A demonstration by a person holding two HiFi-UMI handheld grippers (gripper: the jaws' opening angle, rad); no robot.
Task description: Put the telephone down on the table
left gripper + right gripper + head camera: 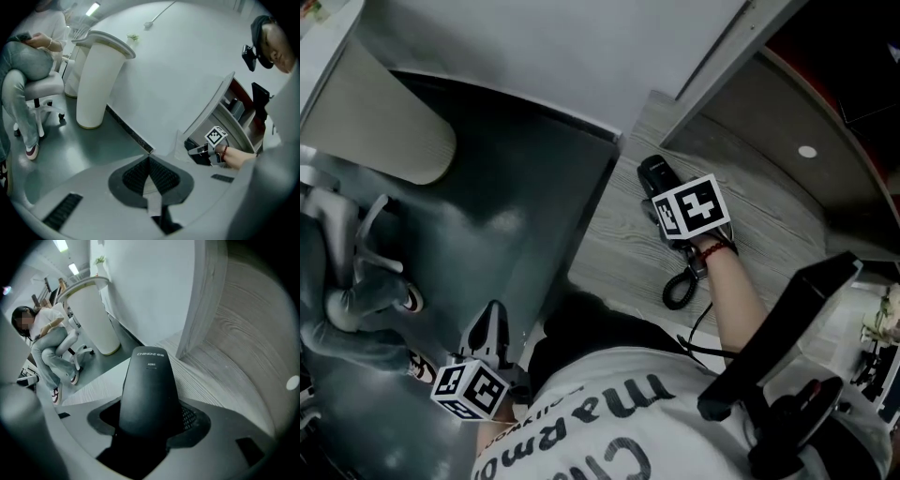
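Right gripper view shows my right claw (150, 423) clenched on the handset (149, 385), one pad on each flank and the black body filling the gap between them. Its long axis runs straight out along the jaws, away from the camera, with the printed end farthest from me. Beyond and beneath that end is the table (234, 376), wood grain running off toward the partition (206, 296).

From the head view, the right claw (662, 193) sits over the table (759, 202) near its left edge, and the handset (652, 172) points up and left toward that edge. The cord (680, 286) loops on the table just behind the claw. I cannot tell whether the handset touches the wood or hangs just above it.

My judgement: the move is downward, keeping the long axis flat to the surface and clear of the edge.

My left claw (150, 176) is closed on nothing, low over the floor (534, 206), well apart from the handset.
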